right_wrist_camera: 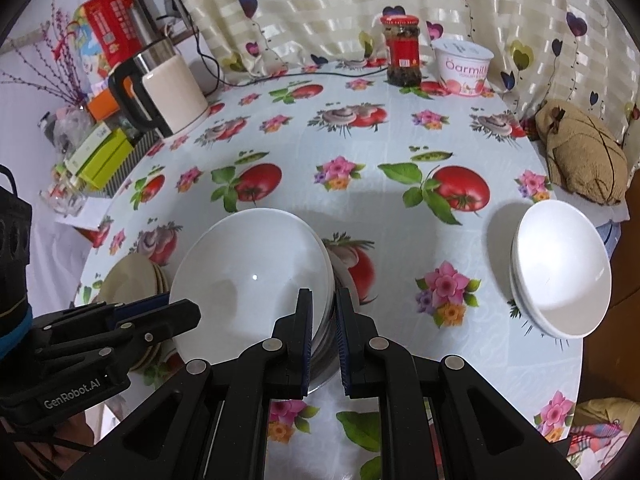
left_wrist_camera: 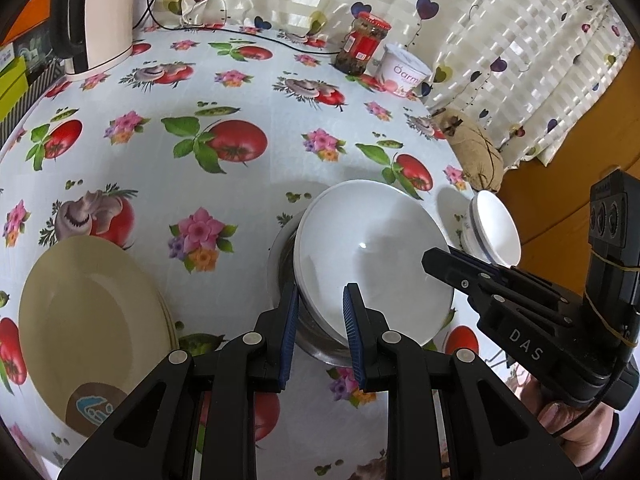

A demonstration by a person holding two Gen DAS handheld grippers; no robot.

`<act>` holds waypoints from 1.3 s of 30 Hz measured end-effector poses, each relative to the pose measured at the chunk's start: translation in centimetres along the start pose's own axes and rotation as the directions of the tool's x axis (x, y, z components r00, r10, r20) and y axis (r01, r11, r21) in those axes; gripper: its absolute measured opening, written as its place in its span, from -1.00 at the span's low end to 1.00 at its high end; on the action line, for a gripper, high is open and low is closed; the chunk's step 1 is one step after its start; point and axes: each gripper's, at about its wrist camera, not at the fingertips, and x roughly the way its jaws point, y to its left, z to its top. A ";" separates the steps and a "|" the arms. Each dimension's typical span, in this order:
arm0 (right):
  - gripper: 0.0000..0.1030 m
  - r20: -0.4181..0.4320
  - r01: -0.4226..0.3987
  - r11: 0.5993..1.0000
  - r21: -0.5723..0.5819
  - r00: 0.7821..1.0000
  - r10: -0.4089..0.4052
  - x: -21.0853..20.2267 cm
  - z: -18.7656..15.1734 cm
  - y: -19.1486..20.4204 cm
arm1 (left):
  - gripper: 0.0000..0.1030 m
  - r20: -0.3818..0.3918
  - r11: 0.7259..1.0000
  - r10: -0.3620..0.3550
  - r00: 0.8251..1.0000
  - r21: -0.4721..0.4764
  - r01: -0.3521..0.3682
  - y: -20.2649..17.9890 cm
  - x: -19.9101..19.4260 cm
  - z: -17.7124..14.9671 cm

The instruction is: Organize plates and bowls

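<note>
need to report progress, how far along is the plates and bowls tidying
Looks done: the beige plates are stacked and the small bowls are nested. In hand: the big white bowl, sitting in a steel bowl. The right gripper clamps its rim, and the left gripper straddles the opposite rim. Left to do: placing this stack; I can't tell where.

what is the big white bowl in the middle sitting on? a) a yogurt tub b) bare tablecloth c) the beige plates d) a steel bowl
D: the big white bowl rests tilted on a steel bowl, whose shiny metal wall shows under its rim in both views; the beige plates lie apart to one side.
</note>
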 end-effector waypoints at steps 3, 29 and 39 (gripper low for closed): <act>-0.78 -0.012 0.000 1.000 -0.001 1.000 0.000 0.3 -0.2 0.0 | -0.53 -0.007 1.000 0.002 1.000 -0.002 -0.002 0.1 0.1 -0.1; -0.72 -0.038 0.010 1.000 -0.020 0.999 -0.011 1.0 -0.7 0.3 | -0.53 -0.024 1.000 0.014 1.000 0.011 -0.013 0.1 0.7 -0.5; -0.72 -0.027 0.008 1.000 -0.018 1.000 -0.008 0.7 -0.8 0.3 | -0.53 0.003 1.000 0.010 1.000 0.014 -0.010 0.2 0.2 -0.3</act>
